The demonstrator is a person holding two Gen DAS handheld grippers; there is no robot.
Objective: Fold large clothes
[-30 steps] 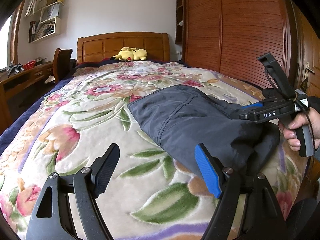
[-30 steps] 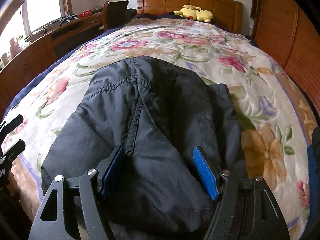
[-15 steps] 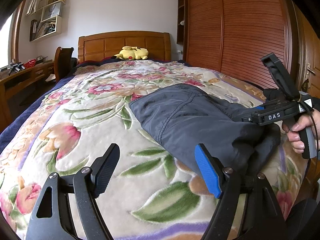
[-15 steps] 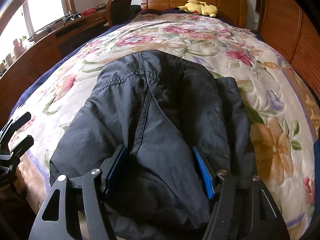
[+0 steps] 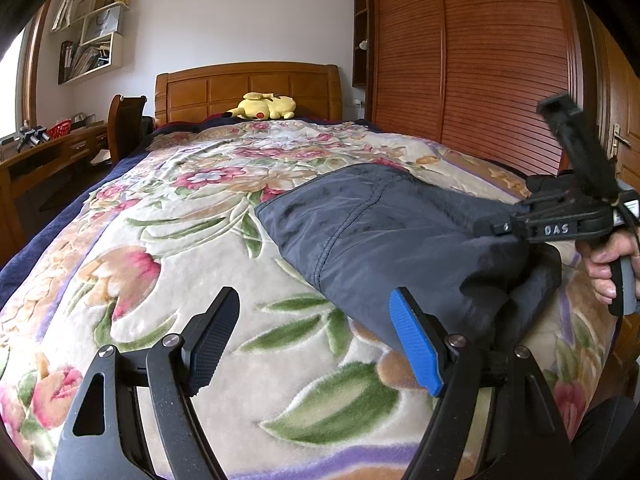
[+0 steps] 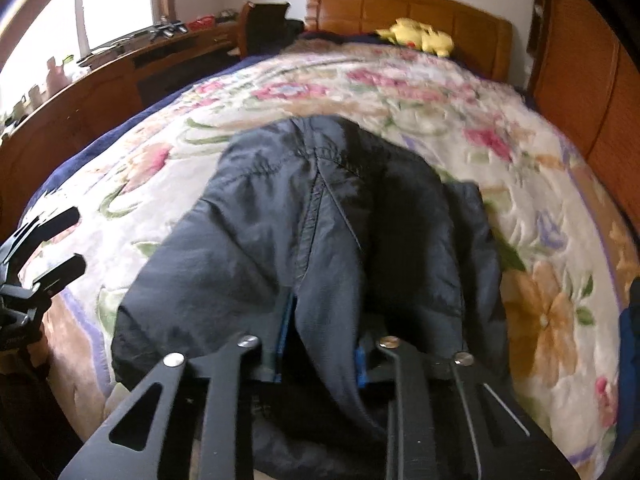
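A dark navy garment (image 5: 384, 232) lies folded on the flowered bedspread (image 5: 168, 240), near the bed's foot on the right side. My left gripper (image 5: 316, 340) is open and empty, just above the blanket to the left of the garment's near edge. My right gripper (image 6: 320, 336) is shut on a fold of the garment (image 6: 320, 240) at its near end; the cloth bunches up between the blue pads. The right gripper also shows in the left wrist view (image 5: 560, 224), held by a hand. The left gripper shows at the left edge of the right wrist view (image 6: 44, 248).
A yellow plush toy (image 5: 262, 106) lies by the wooden headboard (image 5: 248, 84). A wooden wardrobe (image 5: 472, 60) runs along the bed's right side. A desk (image 5: 44, 152) and a chair (image 5: 126, 120) stand at the left.
My right gripper has closed from open onto the garment's near fold and lifted it slightly. My left gripper has stayed open and almost still.
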